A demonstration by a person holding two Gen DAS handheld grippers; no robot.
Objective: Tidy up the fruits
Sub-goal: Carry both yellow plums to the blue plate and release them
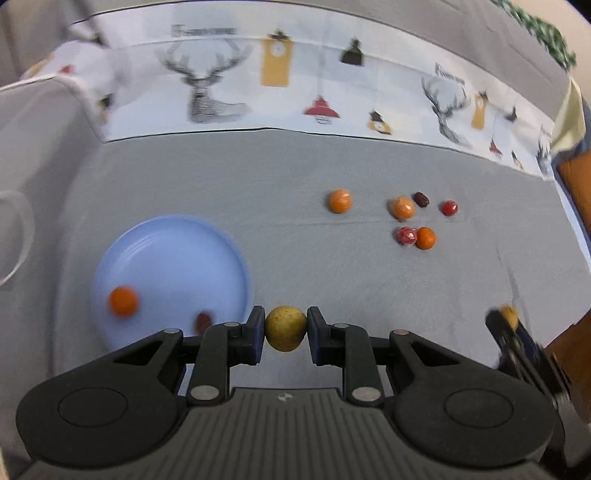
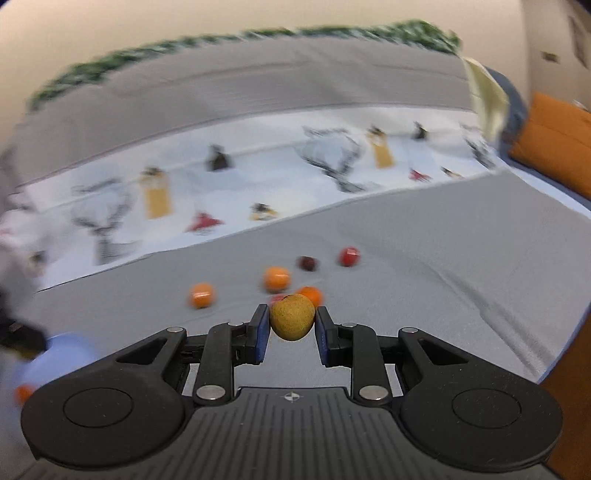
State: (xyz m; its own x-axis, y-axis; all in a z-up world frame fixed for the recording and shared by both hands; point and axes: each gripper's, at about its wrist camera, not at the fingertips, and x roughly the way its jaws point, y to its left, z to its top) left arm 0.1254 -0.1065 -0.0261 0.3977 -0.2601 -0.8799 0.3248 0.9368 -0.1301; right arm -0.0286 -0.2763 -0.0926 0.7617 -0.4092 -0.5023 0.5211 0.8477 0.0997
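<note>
Left to right: the plate (image 1: 173,254) sits on your left with an orange (image 1: 123,301) and a dark red fruit (image 1: 203,320) already on it, both close to the near rim, so a hard drop there could knock one off or send the new fruit rolling over the edge. Your left gripper (image 1: 286,328) is pinching a yellow-green fruit (image 1: 286,328) just right of the plate, apparently held above the cloth; the pads touch it only at its sides, and a round fruit like that could squirt out if you squeeze more or swing fast. Both views are motion-blurred, so I'd judge you're moving quickly; slow down before release. Your right gripper (image 2: 291,325) is pinching a second yellow-green fruit (image 2: 291,321), again a thin side grip, same slip risk. Both grippers heading for one plate could clash; go one at a time. The loose pile (image 1: 406,218) of oranges and red fruits lies well right of the plate, some touching, so a nudge could scatter them. The worktop (image 1: 295,258) has a grey cloth with creases that could steer a rolling fruit. A deer-print cloth (image 1: 280,85) runs along the back, with a pale wall (image 2: 258,18) behind and something orange (image 2: 557,136) at far right.
</note>
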